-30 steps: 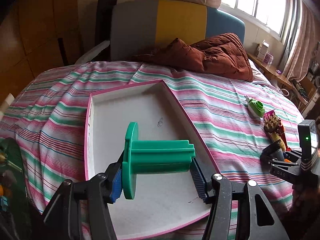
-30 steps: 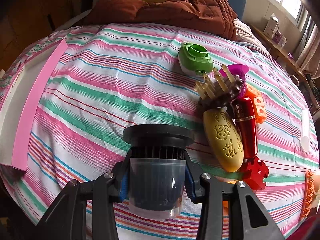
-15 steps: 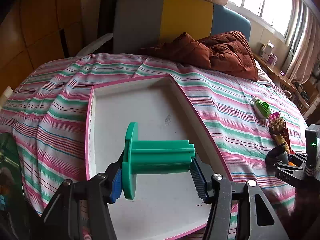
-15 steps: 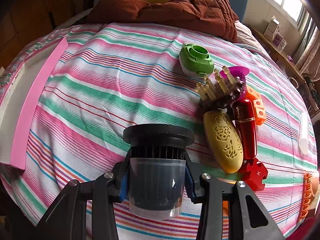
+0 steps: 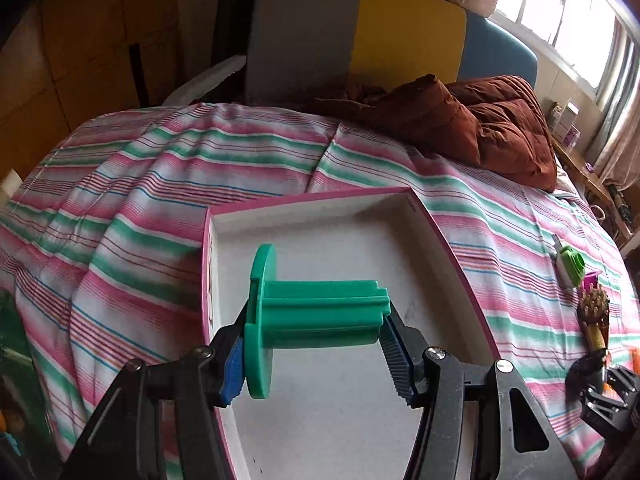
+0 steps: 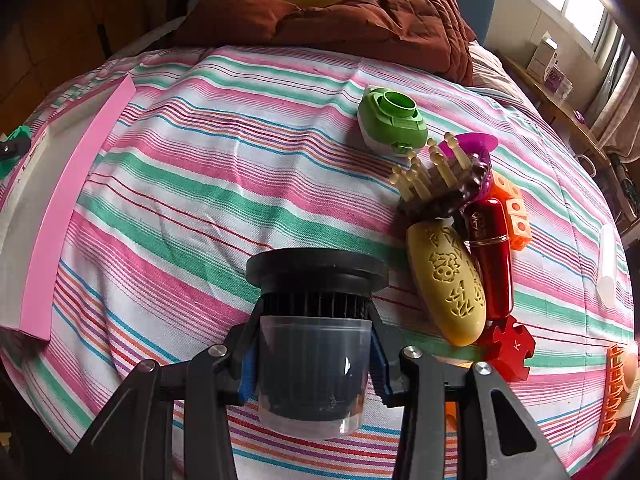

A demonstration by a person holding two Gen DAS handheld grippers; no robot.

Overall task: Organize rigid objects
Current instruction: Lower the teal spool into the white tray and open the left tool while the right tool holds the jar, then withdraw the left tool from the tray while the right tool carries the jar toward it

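My left gripper (image 5: pixel 316 356) is shut on a green plastic spool (image 5: pixel 312 316), held sideways by its two ends above the white inside of a pink-edged tray (image 5: pixel 452 248) on the striped bed. In the right wrist view my right gripper (image 6: pixel 314 360) is shut on a black filter with a clear cup (image 6: pixel 312 360), held upright over the bedspread. The tray's pink wall (image 6: pixel 60 216) shows at the left of that view. The right gripper (image 5: pixel 604 396) is also in sight low at the right edge of the left wrist view.
A pile lies right of the filter: green round dispenser (image 6: pixel 394 122), brown massage brush (image 6: pixel 436 188), yellow carved oval (image 6: pixel 452 280), red cylinder (image 6: pixel 490 256), orange blocks (image 6: pixel 516 216), red puzzle piece (image 6: pixel 512 348). A brown quilt (image 5: pixel 472 124) and a padded headboard (image 5: pixel 360 36) stand at the far end.
The left gripper with the green spool has drawn back toward the tray's near end and slightly left, so the tray's far wall looks farther off. The right gripper and filter have stayed put.
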